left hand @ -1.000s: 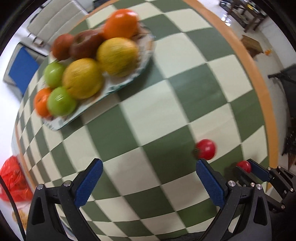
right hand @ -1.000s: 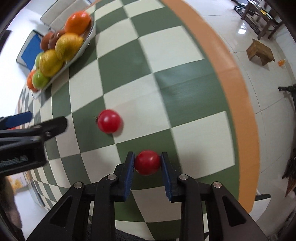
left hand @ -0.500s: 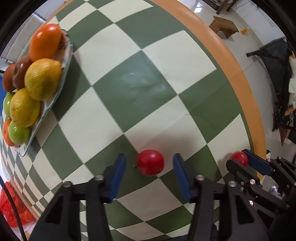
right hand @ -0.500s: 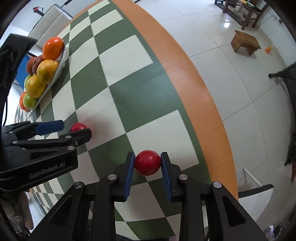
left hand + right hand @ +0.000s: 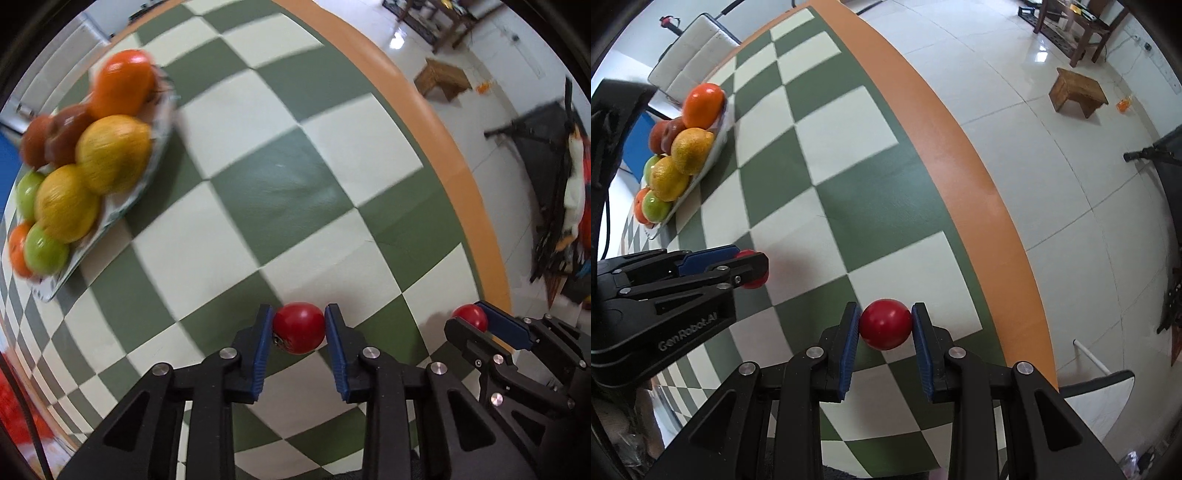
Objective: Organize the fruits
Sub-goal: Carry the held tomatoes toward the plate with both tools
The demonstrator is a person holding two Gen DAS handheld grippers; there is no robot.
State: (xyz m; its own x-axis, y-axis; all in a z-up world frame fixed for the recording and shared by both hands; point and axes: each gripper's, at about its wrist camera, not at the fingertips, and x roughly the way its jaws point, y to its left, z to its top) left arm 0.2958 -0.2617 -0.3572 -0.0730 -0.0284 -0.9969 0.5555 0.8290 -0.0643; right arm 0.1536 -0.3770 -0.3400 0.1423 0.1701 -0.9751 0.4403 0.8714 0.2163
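My left gripper (image 5: 299, 326) is shut on a red tomato (image 5: 298, 328) over the green and cream checkered table (image 5: 280, 192). My right gripper (image 5: 885, 325) is shut on a second red tomato (image 5: 885, 324) near the table's orange edge. Each gripper also shows in the other's view: the right one (image 5: 480, 321) at lower right, the left one (image 5: 746, 264) at left. A plate (image 5: 110, 214) piled with oranges, yellow citrus, green apples and dark red fruit sits at the far left; it also shows in the right wrist view (image 5: 720, 129).
The table's orange rim (image 5: 960, 170) curves along the right, with tiled floor beyond. A small wooden stool (image 5: 1076, 92) stands on the floor. A red bag (image 5: 14, 417) lies at the lower left. A white chair (image 5: 698, 48) stands behind the table.
My left gripper swung to the loose tomato, closed its fingers onto it and now grips it. My right gripper kept its tomato and shifted toward the table's edge.
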